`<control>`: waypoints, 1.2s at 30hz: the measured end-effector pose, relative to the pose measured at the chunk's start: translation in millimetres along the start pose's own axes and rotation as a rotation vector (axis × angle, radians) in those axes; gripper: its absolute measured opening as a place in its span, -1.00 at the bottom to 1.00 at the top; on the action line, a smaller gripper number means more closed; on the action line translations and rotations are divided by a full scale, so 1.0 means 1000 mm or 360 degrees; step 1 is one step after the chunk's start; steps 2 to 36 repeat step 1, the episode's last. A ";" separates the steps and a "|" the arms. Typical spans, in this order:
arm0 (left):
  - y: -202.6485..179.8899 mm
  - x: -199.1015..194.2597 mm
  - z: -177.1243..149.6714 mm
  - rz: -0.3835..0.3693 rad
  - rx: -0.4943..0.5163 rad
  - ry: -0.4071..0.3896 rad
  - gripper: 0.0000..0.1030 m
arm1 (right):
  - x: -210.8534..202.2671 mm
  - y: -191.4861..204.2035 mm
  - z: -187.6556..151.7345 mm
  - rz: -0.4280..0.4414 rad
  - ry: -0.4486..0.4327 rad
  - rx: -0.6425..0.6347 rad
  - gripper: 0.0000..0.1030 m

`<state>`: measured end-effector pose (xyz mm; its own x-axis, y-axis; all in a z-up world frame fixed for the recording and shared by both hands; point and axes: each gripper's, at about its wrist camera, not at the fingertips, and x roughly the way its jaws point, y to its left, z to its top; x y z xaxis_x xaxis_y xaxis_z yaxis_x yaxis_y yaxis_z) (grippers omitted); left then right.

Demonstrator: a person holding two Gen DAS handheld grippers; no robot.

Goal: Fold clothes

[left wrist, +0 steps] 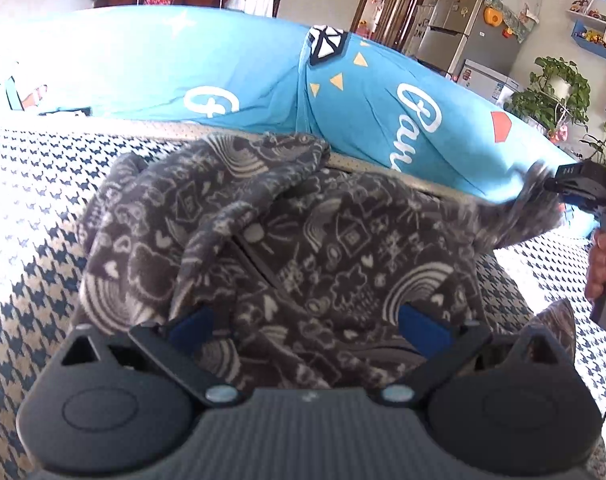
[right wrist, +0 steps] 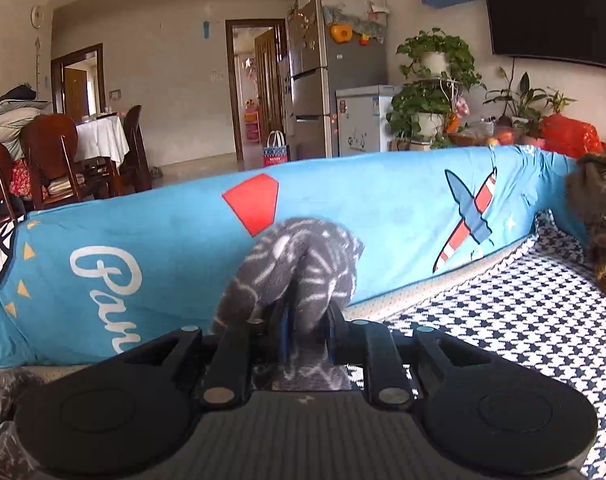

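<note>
Garment (left wrist: 303, 248) x1, grey; right gripper (right wrist: 307, 336) pinching it.

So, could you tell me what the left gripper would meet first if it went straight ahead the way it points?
Most likely the grey patterned garment heaped just ahead of the open left gripper; the blue cushion lies beyond it.

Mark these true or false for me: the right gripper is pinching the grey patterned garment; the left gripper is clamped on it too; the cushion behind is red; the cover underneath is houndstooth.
1. The right gripper is pinching the grey patterned garment. True.
2. The left gripper is clamped on it too. False: its jaws stand wide open over the cloth.
3. The long cushion behind is red. False: blue, with printed shapes.
4. The cover underneath is houndstooth. True.
</note>
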<state>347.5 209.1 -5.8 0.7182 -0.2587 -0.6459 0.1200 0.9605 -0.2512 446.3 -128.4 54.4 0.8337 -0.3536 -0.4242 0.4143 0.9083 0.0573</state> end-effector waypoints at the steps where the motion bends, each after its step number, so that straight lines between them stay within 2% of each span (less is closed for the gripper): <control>1: 0.001 -0.002 0.002 0.0011 0.0003 -0.0023 1.00 | -0.002 0.000 -0.001 0.0007 0.0007 0.0001 -0.35; 36: 0.001 -0.002 0.002 0.0011 0.0003 -0.0023 1.00 | -0.002 0.000 -0.001 0.0007 0.0007 0.0001 -0.35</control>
